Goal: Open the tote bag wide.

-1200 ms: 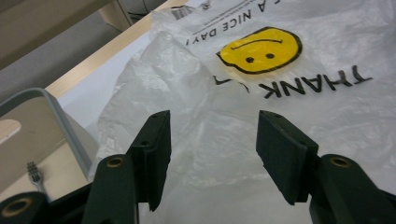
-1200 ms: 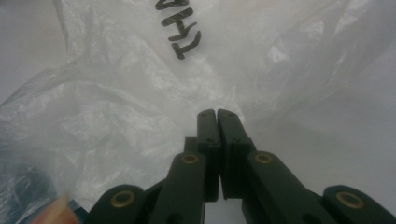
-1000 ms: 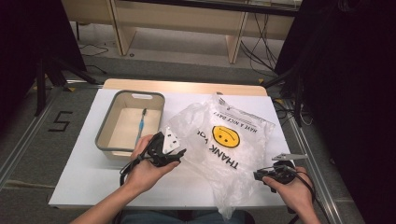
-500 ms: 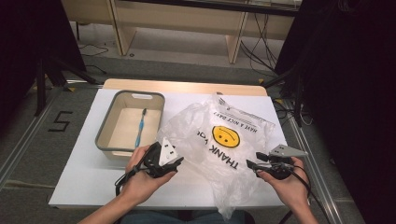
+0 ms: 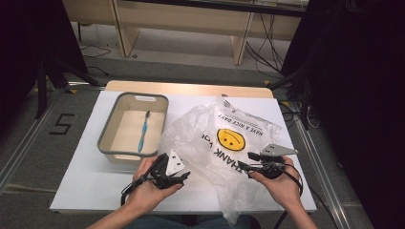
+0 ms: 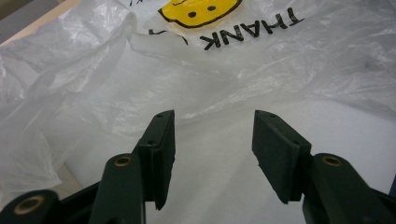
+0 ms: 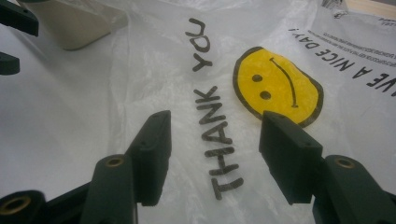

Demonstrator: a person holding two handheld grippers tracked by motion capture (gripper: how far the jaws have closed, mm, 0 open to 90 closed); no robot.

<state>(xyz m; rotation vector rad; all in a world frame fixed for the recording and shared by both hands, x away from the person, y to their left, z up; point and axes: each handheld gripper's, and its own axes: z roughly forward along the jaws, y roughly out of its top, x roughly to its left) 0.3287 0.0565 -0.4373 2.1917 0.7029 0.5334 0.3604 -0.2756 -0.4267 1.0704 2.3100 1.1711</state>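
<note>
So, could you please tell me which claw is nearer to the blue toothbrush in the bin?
Left. The left claw sits just below the bin's near right corner, close to the toothbrush. The right claw is farther right, over the plastic bag.

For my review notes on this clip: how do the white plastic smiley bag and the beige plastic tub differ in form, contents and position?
The white plastic smiley bag lies flat and crumpled; the beige plastic tub stands rigid with upright walls. The bag is printed with a yellow face and THANK YOU; the tub is plain. The tub holds a blue toothbrush; nothing shows inside the bag. The bag lies between both grippers, the tub beyond the left one. Both rest on the white table.
</note>
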